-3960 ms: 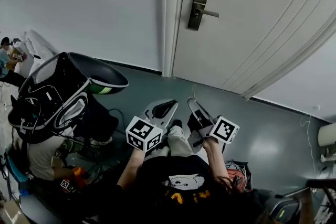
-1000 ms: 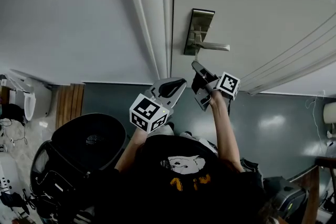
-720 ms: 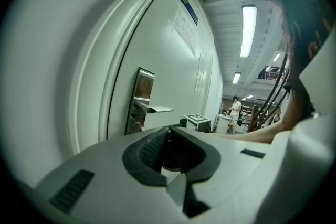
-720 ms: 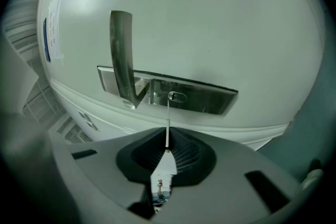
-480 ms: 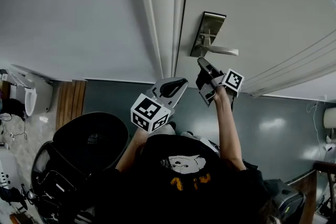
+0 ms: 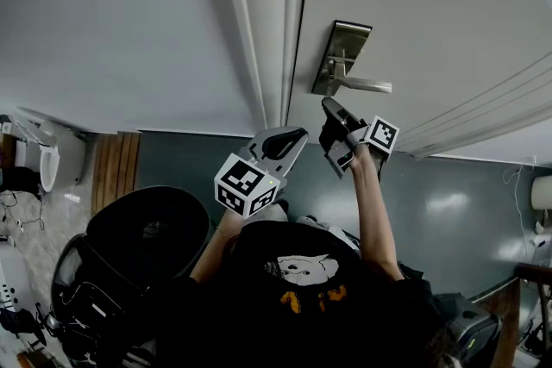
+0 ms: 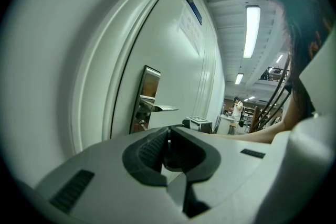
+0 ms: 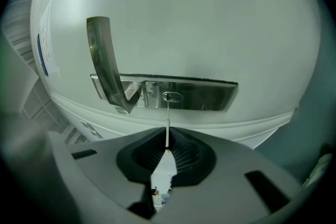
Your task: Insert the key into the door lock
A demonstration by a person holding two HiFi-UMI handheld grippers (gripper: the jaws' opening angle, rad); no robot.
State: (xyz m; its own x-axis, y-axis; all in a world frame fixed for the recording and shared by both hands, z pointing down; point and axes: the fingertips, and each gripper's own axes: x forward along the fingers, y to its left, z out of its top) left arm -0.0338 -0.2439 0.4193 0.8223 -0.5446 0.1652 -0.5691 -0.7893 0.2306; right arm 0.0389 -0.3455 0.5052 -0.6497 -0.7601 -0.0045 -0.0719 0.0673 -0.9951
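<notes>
The white door carries a steel lock plate (image 6: 343, 56) with a lever handle (image 6: 368, 85). My right gripper (image 6: 330, 110) is raised just below the plate and is shut on a thin key (image 8: 167, 126), seen edge-on. The key's tip sits at the oval keyhole (image 8: 171, 96) in the lock plate (image 8: 205, 95), beside the handle (image 8: 104, 60). How deep it sits I cannot tell. My left gripper (image 6: 291, 136) hangs lower, left of the right one, shut with nothing in it (image 7: 168, 140). It looks along the door at the lock plate (image 7: 147, 93).
The door frame (image 6: 267, 30) runs just left of the lock, with a plain wall further left. A black round-backed chair (image 6: 147, 233) stands at the lower left on the grey floor. A person (image 7: 238, 108) stands far off down the room.
Four seconds ago both grippers were low and far from the door. Since then the right one has risen to the lock. In the last half second it barely shifted.
</notes>
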